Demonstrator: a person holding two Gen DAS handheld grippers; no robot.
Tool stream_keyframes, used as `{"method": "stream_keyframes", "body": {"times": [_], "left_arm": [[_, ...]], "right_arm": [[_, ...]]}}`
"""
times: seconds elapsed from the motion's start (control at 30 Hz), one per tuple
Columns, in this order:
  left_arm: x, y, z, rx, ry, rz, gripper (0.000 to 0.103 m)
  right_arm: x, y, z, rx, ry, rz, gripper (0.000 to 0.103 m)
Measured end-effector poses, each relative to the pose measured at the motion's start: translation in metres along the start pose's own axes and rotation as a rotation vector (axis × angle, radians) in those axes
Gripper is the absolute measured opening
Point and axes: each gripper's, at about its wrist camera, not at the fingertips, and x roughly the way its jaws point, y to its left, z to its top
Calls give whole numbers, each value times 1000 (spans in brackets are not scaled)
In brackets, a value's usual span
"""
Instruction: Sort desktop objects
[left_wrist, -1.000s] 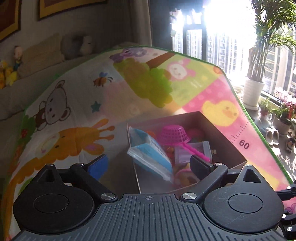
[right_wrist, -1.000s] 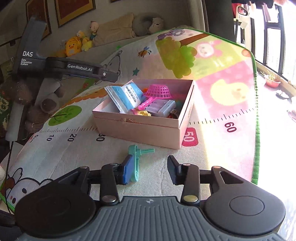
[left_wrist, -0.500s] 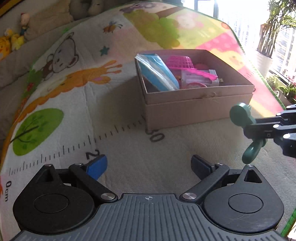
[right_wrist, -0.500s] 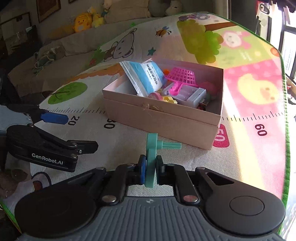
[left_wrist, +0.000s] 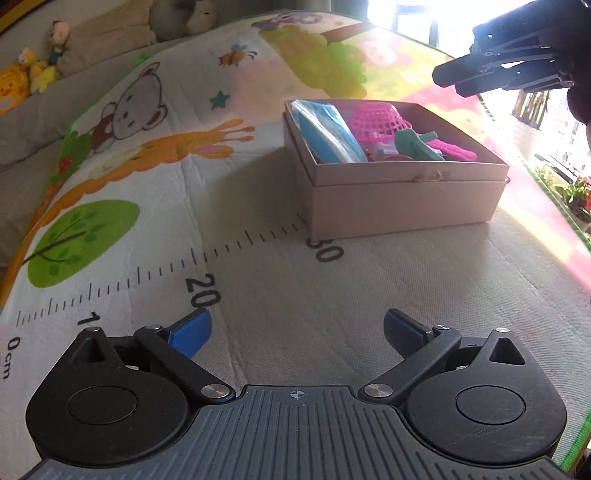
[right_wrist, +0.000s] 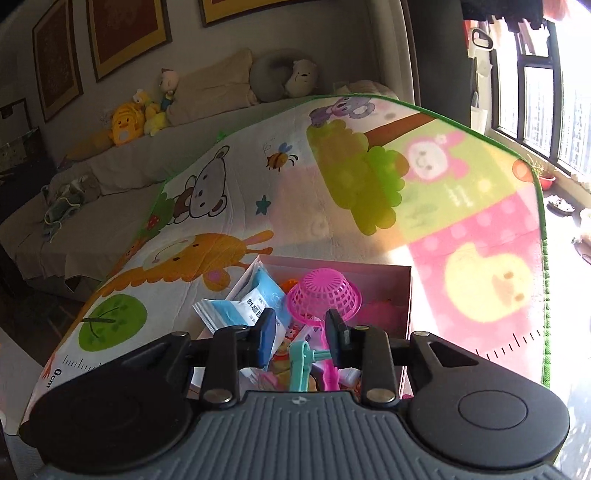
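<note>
The right tool (right_wrist: 301, 332) hangs over the pink box (right_wrist: 409, 291), its jaws parted and just now opening again, with nothing pressed between the pads. Directly below the gap, the teal plastic toy (right_wrist: 301, 365) lies in the box among the other things, free of both pads. Ahead of the tool's tips an upturned pink mesh basket (right_wrist: 324, 293) sits in the box, and to their left a blue and white packet (right_wrist: 255, 301) leans against the box wall. Beyond the box the cartoon play mat (right_wrist: 424, 206) stretches away toward a row of plush toys (right_wrist: 127, 122) by the wall.

The left tool (left_wrist: 297, 330) is released, jaws spread wide, empty, low over a bare grey stretch of the mat printed with a ruler scale (left_wrist: 199, 291). Ahead of it and slightly right stands the same box (left_wrist: 402, 201), the teal toy (left_wrist: 415, 146) visible inside next to the basket (left_wrist: 376, 120) and the packet (left_wrist: 328, 133). Up at far right, above the box, the right tool (left_wrist: 456, 81) shows.
</note>
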Motion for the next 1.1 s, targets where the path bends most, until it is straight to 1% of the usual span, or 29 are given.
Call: {"method": "stream_keyframes", "body": {"times": [0.07, 0.13, 0.2, 0.27, 0.3, 0.33, 0.43, 0.47, 0.53, 0.6, 0.73, 0.83, 1.1], "left_arm": [[0, 3, -5, 4, -14, 23, 102], [0, 6, -9, 5, -29, 48, 102], [0, 9, -11, -6, -38, 65, 103], [3, 13, -12, -30, -36, 64, 103], [6, 14, -12, -43, -34, 64, 103], [8, 15, -11, -56, -36, 64, 103], [13, 15, -7, -90, -41, 68, 103], [15, 15, -6, -92, -39, 70, 103], [17, 15, -5, -97, -40, 72, 103], [18, 16, -5, -102, -41, 70, 103], [18, 16, -6, -104, -44, 69, 103], [19, 17, -6, -110, -43, 63, 103], [19, 18, -6, -111, -45, 62, 103]], "right_arm": [[-5, 2, -18, 4, -5, -1, 34], [-16, 9, -42, -11, -27, -40, 50], [-28, 16, -67, -22, -37, -72, 58], [-34, 24, -90, -22, -25, -86, 64], [-34, 27, -101, -16, -5, -104, 73], [-30, 29, -110, -7, 15, -123, 82], [-9, 29, -131, 35, 70, -206, 94], [-2, 28, -134, 40, 84, -229, 95], [13, 25, -139, 34, 115, -274, 103], [20, 27, -137, 1, 102, -316, 103], [31, 22, -131, 26, 90, -316, 103], [29, 22, -138, 19, 41, -322, 103], [27, 23, -138, 19, 36, -322, 103]]}}
